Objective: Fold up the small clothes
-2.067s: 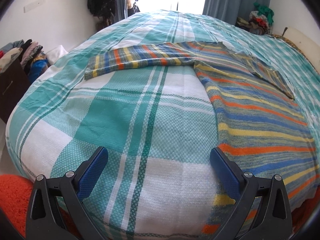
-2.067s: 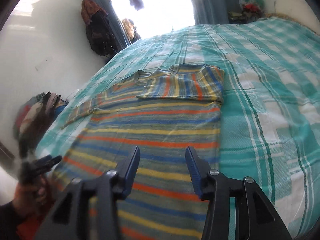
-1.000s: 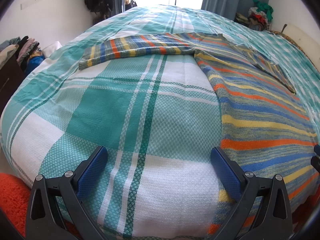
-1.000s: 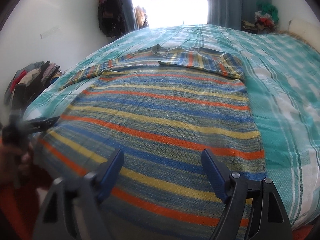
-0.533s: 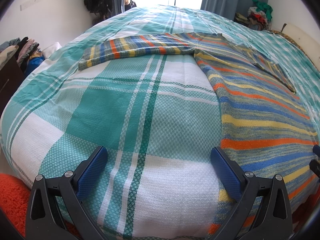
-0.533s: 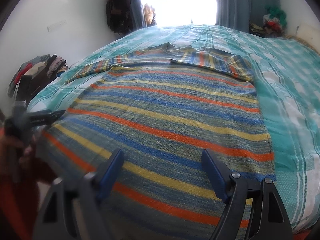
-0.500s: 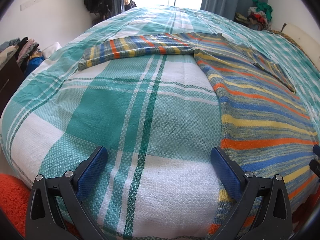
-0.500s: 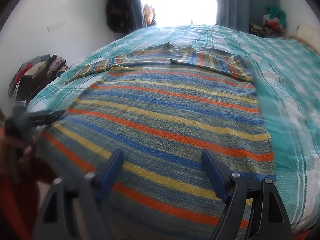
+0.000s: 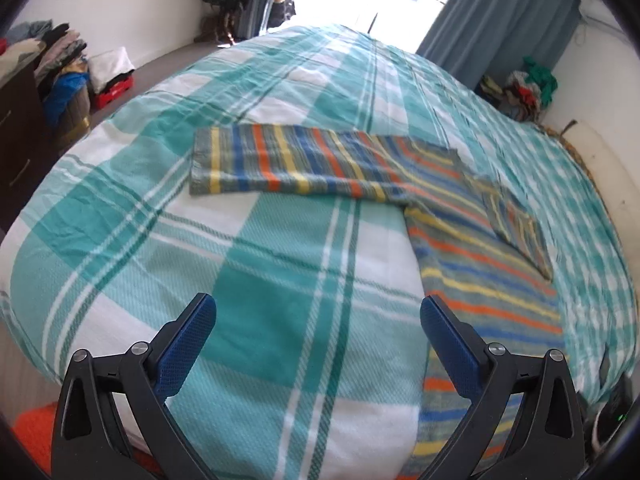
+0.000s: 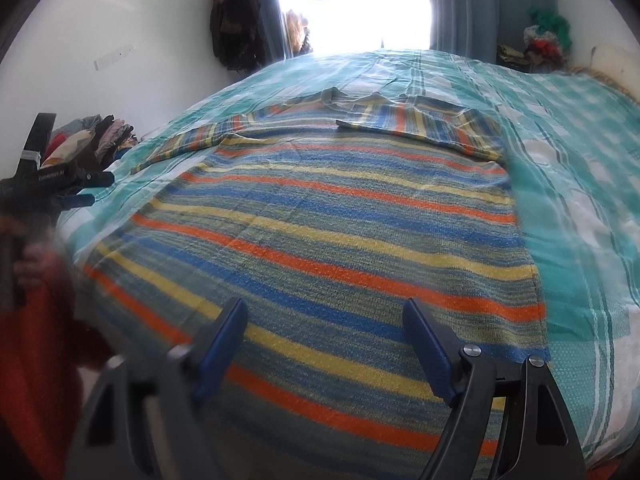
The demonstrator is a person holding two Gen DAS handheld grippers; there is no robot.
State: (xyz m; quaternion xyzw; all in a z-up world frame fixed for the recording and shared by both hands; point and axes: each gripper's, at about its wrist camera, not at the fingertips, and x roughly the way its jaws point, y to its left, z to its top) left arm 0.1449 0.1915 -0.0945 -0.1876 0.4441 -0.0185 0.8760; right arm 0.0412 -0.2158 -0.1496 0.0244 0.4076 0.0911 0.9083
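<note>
A striped knit sweater (image 10: 340, 216) in blue, orange and yellow lies flat on the bed. Its right sleeve (image 10: 432, 130) is folded in across the chest. Its left sleeve (image 9: 280, 164) lies stretched out to the side. My left gripper (image 9: 316, 340) is open and empty, held above the bedspread to the left of the sweater's body (image 9: 488, 280). It also shows at the left edge of the right wrist view (image 10: 76, 188). My right gripper (image 10: 324, 344) is open and empty, just above the sweater's hem.
The bed has a teal and white plaid bedspread (image 9: 180, 240). Piles of clothes (image 9: 56, 60) sit by the left wall, and another pile (image 9: 524, 88) sits in the far right corner. A bright doorway with a blue curtain (image 9: 492, 20) is beyond the bed.
My left gripper has risen and moved forward, so the outstretched sleeve now appears nearer and more from above. My right gripper has stayed open over the hem with little movement.
</note>
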